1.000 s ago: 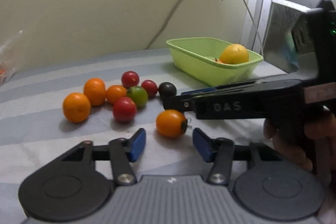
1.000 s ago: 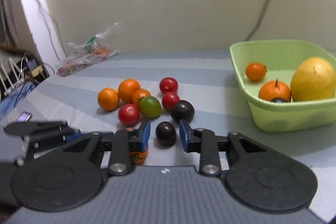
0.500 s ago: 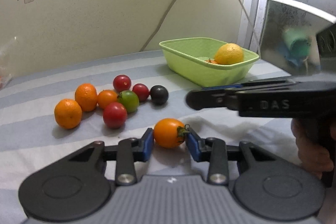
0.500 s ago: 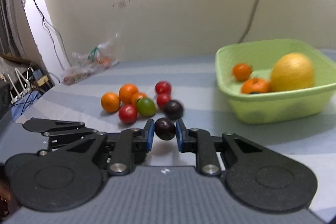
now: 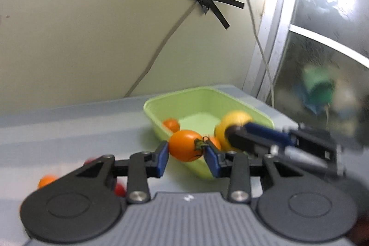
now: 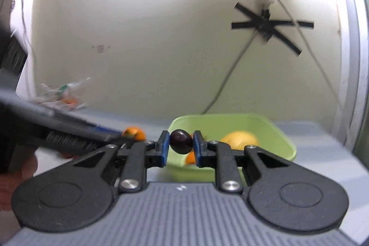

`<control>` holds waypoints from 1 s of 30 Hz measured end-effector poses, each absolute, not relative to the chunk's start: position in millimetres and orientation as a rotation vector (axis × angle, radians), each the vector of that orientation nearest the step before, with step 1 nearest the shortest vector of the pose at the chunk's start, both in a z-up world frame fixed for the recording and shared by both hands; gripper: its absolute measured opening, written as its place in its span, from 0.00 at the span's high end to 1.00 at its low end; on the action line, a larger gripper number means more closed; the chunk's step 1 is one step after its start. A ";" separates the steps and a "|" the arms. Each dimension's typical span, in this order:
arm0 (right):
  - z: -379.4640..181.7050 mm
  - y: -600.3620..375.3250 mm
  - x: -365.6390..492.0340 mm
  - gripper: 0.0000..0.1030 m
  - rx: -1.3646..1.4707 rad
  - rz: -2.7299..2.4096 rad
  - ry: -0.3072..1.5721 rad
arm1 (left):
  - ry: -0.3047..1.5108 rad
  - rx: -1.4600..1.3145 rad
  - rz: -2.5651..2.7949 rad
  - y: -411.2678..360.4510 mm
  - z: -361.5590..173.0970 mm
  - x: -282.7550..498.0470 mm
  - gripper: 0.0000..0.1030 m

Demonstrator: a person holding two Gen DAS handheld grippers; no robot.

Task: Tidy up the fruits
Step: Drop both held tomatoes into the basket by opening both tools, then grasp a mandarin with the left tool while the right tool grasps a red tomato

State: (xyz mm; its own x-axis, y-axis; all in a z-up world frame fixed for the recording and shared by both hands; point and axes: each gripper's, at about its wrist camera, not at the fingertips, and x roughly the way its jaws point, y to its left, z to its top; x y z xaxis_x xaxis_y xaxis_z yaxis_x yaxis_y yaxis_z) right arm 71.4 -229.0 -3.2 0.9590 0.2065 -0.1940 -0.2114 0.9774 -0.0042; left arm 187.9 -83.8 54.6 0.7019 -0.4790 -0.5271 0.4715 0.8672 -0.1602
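Observation:
My left gripper (image 5: 186, 152) is shut on an orange tomato (image 5: 184, 145) with a green stem, held in the air in front of the green basket (image 5: 161, 123). My right gripper (image 6: 180, 144) is shut on a dark purple fruit (image 6: 181, 141), held above the near rim of the green basket (image 6: 281, 137). The basket holds a large yellow citrus (image 5: 237, 118) and small oranges (image 5: 171, 125). In the left wrist view the right gripper (image 5: 233, 134) reaches over the basket from the right. In the right wrist view the left gripper (image 6: 132, 134) comes in from the left with its tomato.
Loose fruits lie low at the left on the striped cloth: an orange (image 5: 46, 180) and a red one (image 5: 119, 188). A cable taped to the wall (image 5: 207, 1) hangs behind the basket. A window frame (image 5: 267, 57) stands at the right. A plastic bag (image 6: 62, 96) lies at the far left.
Both grippers have lifted their fruits off the cloth and moved right and up to the green basket. The pile of loose fruits has dropped to the lower left of the left wrist view.

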 end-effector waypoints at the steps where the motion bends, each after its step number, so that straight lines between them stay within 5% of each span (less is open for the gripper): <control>1: -6.1 -229.7 76.8 0.76 -0.033 0.195 0.194 | 0.599 -0.022 -0.526 -87.6 54.0 197.4 0.67; 7: -11.8 -233.7 86.4 0.74 -0.042 0.213 0.223 | 0.614 -0.032 -0.519 -103.7 45.0 230.5 0.67; 10: -10.5 -238.2 86.1 0.61 -0.029 0.218 0.220 | 0.625 -0.033 -0.526 -111.0 43.7 239.3 0.63; 16: -7.1 -242.1 84.0 0.61 -0.005 0.191 0.179 | 0.617 -0.060 -0.505 -105.3 50.7 242.5 0.63; 24: -5.1 -255.9 80.7 0.61 0.058 0.118 0.131 | 0.490 -0.189 -0.304 11.0 84.5 188.5 0.61; 30: -7.4 -254.7 72.8 0.61 0.057 0.060 0.096 | 0.550 -0.183 -0.085 81.5 49.3 134.7 0.61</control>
